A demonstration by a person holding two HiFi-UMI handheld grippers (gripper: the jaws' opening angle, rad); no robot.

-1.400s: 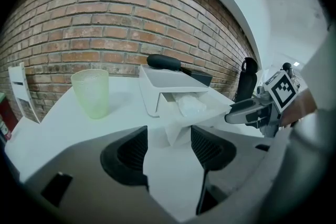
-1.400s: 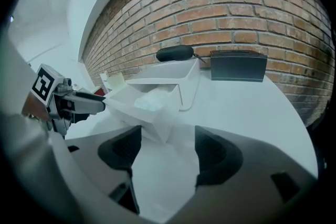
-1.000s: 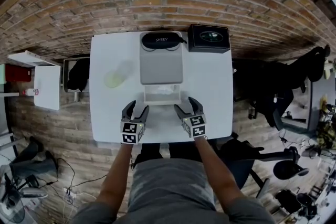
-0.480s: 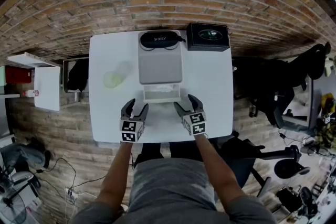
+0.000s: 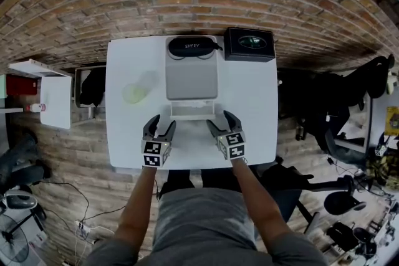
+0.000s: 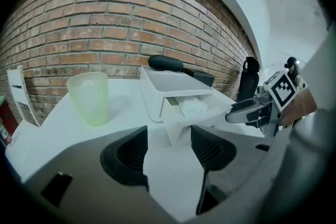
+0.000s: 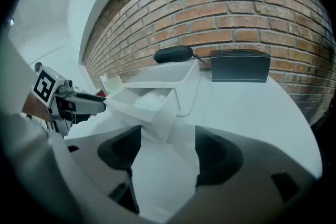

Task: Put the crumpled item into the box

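A white crumpled item (image 6: 193,107) (image 7: 149,101) lies inside the pulled-out drawer (image 5: 192,116) of the pale grey box (image 5: 191,78) at the middle of the white table. My left gripper (image 5: 162,121) (image 6: 168,139) hovers open and empty just left of the drawer front. On the drawer's right, my right gripper (image 5: 218,119) (image 7: 168,136) is also open with nothing between its fingers. Each gripper appears in the other's view, at either side of the drawer.
A black glasses case (image 5: 193,47) rests on the far end of the box. A black box (image 5: 249,44) stands at the table's back right. A pale green cup (image 5: 134,93) (image 6: 88,97) stands left of the box. The table's near edge (image 5: 187,165) is close to my grippers.
The left gripper has edged slightly forward toward the drawer. The right gripper, the box and the crumpled item stay where they were.
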